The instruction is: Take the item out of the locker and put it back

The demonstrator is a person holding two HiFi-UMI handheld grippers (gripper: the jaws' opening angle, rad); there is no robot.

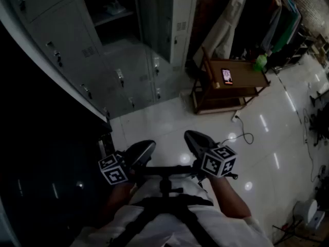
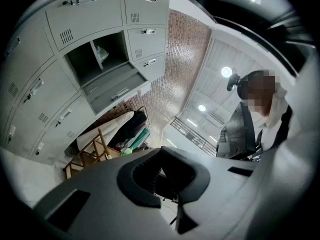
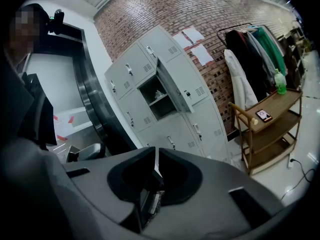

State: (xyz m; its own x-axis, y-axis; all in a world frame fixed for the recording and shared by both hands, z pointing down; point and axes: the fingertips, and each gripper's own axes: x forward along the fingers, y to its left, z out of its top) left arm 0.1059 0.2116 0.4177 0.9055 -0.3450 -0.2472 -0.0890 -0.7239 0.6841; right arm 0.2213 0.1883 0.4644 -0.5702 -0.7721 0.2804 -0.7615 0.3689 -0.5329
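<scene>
Item [image 1: 114,7] on shelf [image 1: 105,18] inside open locker [image 1: 123,32] — cart [image 1: 245,68] to its right, phone [image 1: 227,76] on top

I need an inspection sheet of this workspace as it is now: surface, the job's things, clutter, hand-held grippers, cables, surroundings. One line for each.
Surface: glossy white tile floor, reflecting the lamps.
Job's things: locker compartment stands open, its door swung out; a pale item lies on the shelf, too small to identify.
Clutter: wooden cart carrying a phone and a green bottle.
Grippers: left hand-held gripper and right hand-held gripper both shut and empty, at the person's waist.
Cables: one cable loops over the floor beside the cart.
Surroundings: white coat, hanging clothes, brick wall.
</scene>
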